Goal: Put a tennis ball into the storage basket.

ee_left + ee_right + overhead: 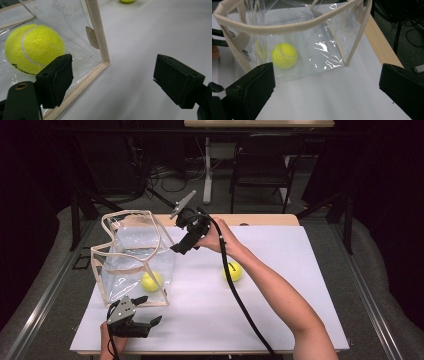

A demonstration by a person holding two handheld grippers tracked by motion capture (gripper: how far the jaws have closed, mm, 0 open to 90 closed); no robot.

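A clear plastic bag [131, 251] with beige trim stands open-topped on the left of the white mat. One yellow tennis ball [151, 281] lies inside it near its front right corner. A second ball [233, 271] rests on the mat, right of the bag. My left gripper [149, 310] is low at the bag's front corner, open and holding nothing; its view has the inside ball [33, 47] behind the bag's trim [99, 37]. My right gripper [178, 247] hovers open beside the bag's right rim, looking down at the bag [287, 27] and ball [284, 55].
The white mat [280, 310] covers a wooden table whose bare far edge [260, 219] shows behind it. A black chair [262, 165] and a table leg stand beyond. The right gripper's cable [240, 300] trails across the mat past the loose ball.
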